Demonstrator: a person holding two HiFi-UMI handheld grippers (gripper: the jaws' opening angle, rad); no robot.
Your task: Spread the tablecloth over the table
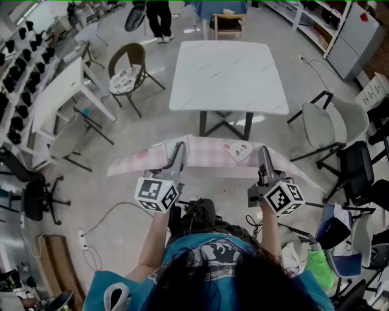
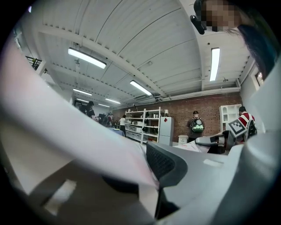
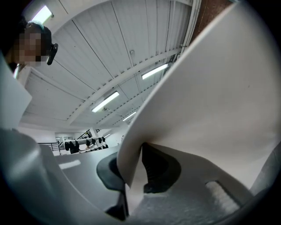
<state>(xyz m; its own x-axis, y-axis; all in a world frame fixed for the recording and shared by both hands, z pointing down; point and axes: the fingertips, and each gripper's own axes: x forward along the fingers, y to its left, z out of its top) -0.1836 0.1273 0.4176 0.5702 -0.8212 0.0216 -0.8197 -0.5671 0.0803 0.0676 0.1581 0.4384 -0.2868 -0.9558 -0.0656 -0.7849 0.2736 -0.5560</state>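
Observation:
A pink checked tablecloth [image 1: 200, 155] with a small animal print hangs stretched in the air between my two grippers, in front of a white square table [image 1: 228, 76] that stands bare. My left gripper [image 1: 180, 144] is shut on the cloth's left part; in the left gripper view the cloth [image 2: 79, 140] runs pinched between the dark pads. My right gripper [image 1: 263, 149] is shut on the right part, and the right gripper view shows a fold of cloth [image 3: 210, 101] squeezed between its pads. Both grippers point level toward the table.
A chair with a patterned cushion [image 1: 127, 71] stands left of the table, a white chair [image 1: 322, 121] and dark office chairs [image 1: 358, 170] to the right. A white desk [image 1: 58, 97] is at the left. A person [image 1: 159, 18] stands beyond the table. Cables lie on the floor.

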